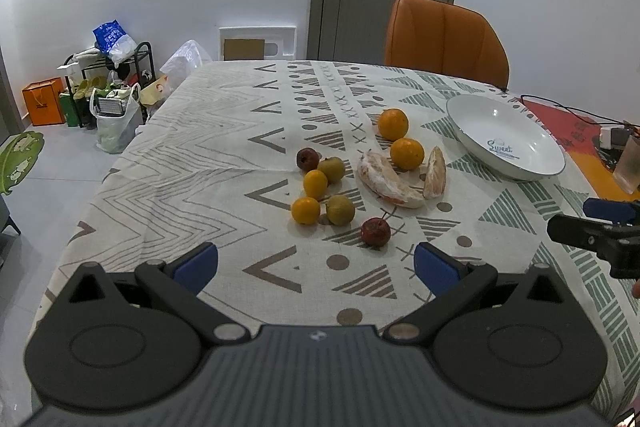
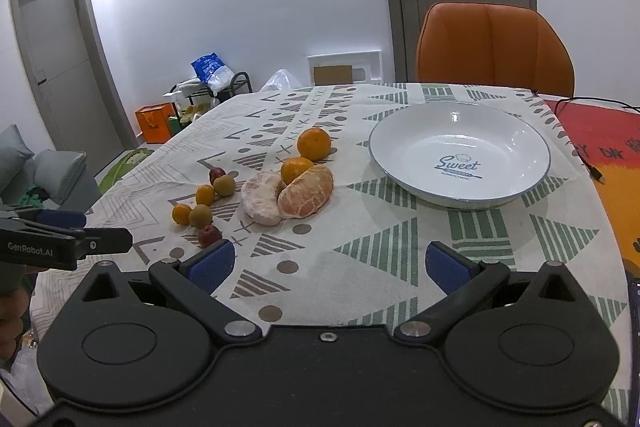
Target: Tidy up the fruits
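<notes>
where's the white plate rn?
The white plate sits empty on the tablecloth, right of the fruit pile, in front of the orange chair; nearest are the peeled citrus pieces.

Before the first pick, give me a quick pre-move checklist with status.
1. Left gripper open, holding nothing: ok.
2. Right gripper open, holding nothing: ok.
3. Plate holds no fruit, upright on the tablecloth: ok.
4. Fruit all loose on the cloth, none in the plate; nearest the left gripper is the small red fruit: ok.
5. Peeled citrus pieces lean against each other, so lifting one may shift the other: not ok.
6. Fruit firmness: cannot tell.
</notes>
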